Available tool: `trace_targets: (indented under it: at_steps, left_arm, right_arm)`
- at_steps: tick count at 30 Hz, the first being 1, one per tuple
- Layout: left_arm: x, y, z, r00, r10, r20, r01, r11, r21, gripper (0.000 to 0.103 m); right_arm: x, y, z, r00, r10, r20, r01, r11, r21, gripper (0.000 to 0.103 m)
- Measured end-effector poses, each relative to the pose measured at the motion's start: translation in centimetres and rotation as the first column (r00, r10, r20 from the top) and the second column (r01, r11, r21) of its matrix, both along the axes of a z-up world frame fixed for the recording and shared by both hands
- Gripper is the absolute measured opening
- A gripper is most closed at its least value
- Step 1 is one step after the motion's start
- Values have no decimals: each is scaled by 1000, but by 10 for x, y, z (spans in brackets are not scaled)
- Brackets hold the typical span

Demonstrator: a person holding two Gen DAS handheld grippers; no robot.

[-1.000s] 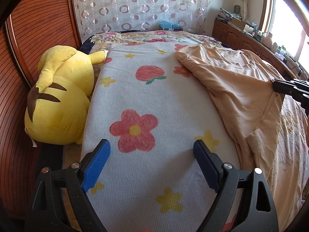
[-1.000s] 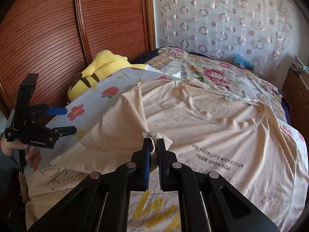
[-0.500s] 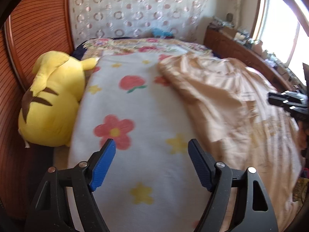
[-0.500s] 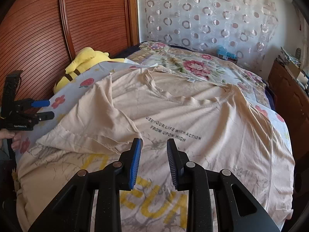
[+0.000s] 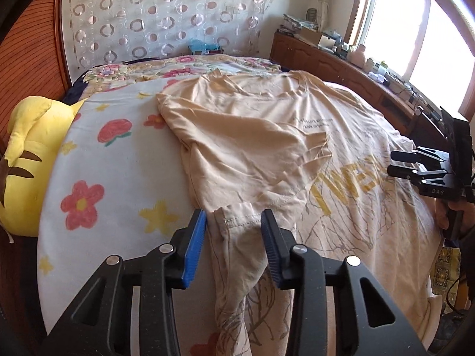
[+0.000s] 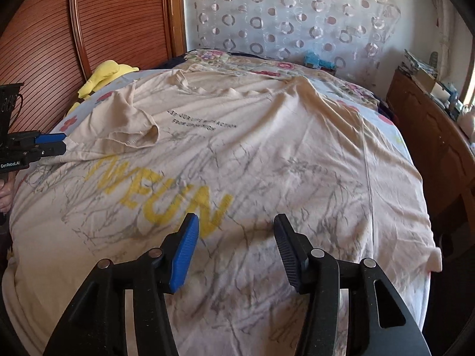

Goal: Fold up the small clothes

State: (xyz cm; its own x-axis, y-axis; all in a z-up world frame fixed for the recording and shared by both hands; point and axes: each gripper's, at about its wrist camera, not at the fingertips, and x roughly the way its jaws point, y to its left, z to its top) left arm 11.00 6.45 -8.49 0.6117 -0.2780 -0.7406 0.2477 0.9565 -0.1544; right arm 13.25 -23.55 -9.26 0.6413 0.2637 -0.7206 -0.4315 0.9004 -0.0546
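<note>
A beige T-shirt (image 5: 261, 136) with yellow letters lies spread front-up on the bed; it also shows in the right wrist view (image 6: 267, 154). Its left sleeve (image 6: 130, 130) is folded inward onto the chest. My left gripper (image 5: 233, 231) is open, its jaws on either side of a bunched fold at the shirt's left edge, not closed on it. My right gripper (image 6: 236, 237) is open and empty above the shirt's lower front. Each gripper shows in the other's view: the right one at the right edge (image 5: 406, 163), the left one at the left edge (image 6: 50, 142).
A flowered white blanket (image 5: 104, 178) covers the bed's left side. A yellow plush toy (image 5: 26, 160) lies against the wooden wall panel (image 6: 44, 44). A wooden cabinet (image 6: 430, 136) with clutter runs along the right side under the window.
My right gripper let go of the sleeve, opened wide and drew back over the shirt's lower front. My left gripper moved right from the blanket to the shirt's left edge and narrowed its jaws.
</note>
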Motion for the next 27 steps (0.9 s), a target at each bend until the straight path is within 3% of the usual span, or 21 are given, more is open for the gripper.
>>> trace_targets:
  at_steps: [3,10,13,22,27]
  left_arm:
    - [0,-1,-5,1000,-1,-11,1,1000,8,39]
    - [-5,-4,1,1000,-11,19,11,1000,4,26]
    - [-6,-10,4,999,-22,34,22,1000,14,16]
    - [-18,-16,12,998,2,61,-7,998,68,14]
    - [-26,-20,10,998,-22,58,19,999,47,14]
  right_arm:
    - [-6,-7,-3,1000,-24,1,24,1000,-3,55]
    - [-14,-6,2,999,-41,5,41,999,1,55]
    - [-6,-7,-1,999,-44,7,44,999,3,55]
    - [-3,-12,1,999,-46,4,46,999,5,55]
    - [-3,-12,1,999,-46,3,46,999,4,56]
